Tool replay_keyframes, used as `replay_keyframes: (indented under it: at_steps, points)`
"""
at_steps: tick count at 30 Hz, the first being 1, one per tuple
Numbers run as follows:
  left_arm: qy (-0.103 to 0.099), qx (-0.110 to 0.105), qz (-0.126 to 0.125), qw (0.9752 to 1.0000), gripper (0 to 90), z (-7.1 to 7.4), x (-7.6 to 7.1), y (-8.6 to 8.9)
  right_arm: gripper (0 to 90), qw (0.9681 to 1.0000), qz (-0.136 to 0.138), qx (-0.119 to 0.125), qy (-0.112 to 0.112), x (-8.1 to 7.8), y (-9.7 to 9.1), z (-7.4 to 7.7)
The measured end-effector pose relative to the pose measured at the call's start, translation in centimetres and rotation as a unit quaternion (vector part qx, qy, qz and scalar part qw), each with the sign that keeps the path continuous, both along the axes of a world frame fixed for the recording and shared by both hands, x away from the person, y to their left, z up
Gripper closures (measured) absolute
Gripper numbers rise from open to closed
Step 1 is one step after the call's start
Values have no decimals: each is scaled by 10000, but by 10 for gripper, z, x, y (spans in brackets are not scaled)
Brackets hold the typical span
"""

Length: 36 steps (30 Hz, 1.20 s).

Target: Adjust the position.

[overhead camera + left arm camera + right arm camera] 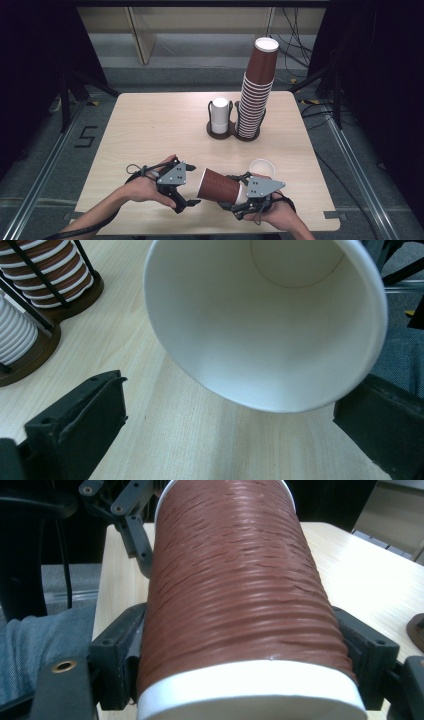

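A brown ribbed paper cup [220, 186] lies on its side above the table's front edge, its wide white mouth [265, 320] turned to the left. My right gripper [235, 194] is shut on the cup's narrow end, one pad [117, 647] pressed against each side of the cup [235, 580]. My left gripper [189, 201] faces the cup's mouth from the left. Its jaws stand wide apart in the left gripper view [227, 440], just short of the rim, with nothing held.
A second cup [262, 167] stands upright on the table behind my right gripper. At the back, a dark two-ring holder [232, 134] carries a tall stack of brown cups [255, 95] and a short white stack [219, 115]. The person's jeans [45, 645] show past the front edge.
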<state>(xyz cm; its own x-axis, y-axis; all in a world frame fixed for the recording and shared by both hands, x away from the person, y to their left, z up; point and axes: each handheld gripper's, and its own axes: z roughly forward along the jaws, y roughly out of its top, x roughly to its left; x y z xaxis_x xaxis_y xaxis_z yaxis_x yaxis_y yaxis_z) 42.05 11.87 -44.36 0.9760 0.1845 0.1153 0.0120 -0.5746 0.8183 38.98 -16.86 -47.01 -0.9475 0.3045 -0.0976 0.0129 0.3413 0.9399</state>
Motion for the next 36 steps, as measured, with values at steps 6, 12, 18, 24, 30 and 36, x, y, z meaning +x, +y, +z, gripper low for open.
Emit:
replay_keyframes:
  at_steps: [6,12,18,24,30,36]
  points:
    - [33,-50,-50,10000,0,2,1,2,214,9999,-43,132,-54,1,2,-1]
    - [159,-217,-118,9996,0,5,3,2,214,9999,9,101,-14,1,1,-3]
    - [298,-295,-272,9988,0,7,7,-2,214,9999,41,146,-19,0,2,-4]
    - [398,-357,-512,9973,0,10,8,-9,214,9998,99,179,-6,-1,3,-4]
    - [469,-366,-673,9960,0,10,8,-17,214,9997,123,199,-26,-2,4,-3]
    - [547,-429,-714,9950,23,9,9,-20,215,9996,179,198,-74,-2,5,-3]
